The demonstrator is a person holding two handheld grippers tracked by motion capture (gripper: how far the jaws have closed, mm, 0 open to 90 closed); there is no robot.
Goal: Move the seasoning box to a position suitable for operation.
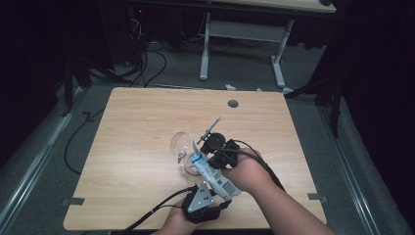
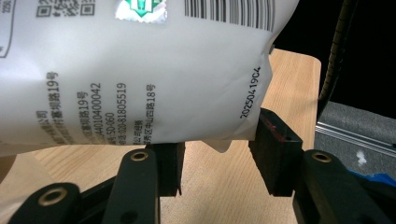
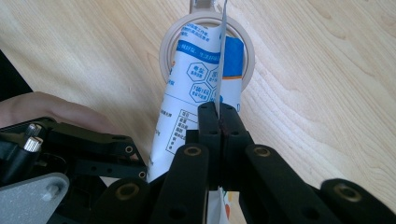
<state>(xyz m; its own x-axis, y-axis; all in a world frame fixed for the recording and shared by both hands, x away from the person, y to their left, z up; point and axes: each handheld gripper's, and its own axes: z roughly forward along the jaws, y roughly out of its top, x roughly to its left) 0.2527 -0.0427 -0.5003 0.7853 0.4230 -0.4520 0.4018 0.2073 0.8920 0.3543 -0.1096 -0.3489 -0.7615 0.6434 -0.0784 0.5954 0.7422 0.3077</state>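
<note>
My left tongs (image 1: 204,198) sat nearest me, their jaws part open around the pouch's (image 1: 211,172) bottom end; I could not tell whether the pads pressed it. The pouch ran long and tilted, up and away from them toward the glass (image 1: 185,147), its mouth over the rim (image 3: 168,42). My right tongs (image 3: 219,122) were clamped shut on its side seam, closer to the glass, so tipping turned on them.

Tabletop (image 1: 147,147) evenly lit, surroundings dark; high view soft, gripper views sharper, no glare.
</note>
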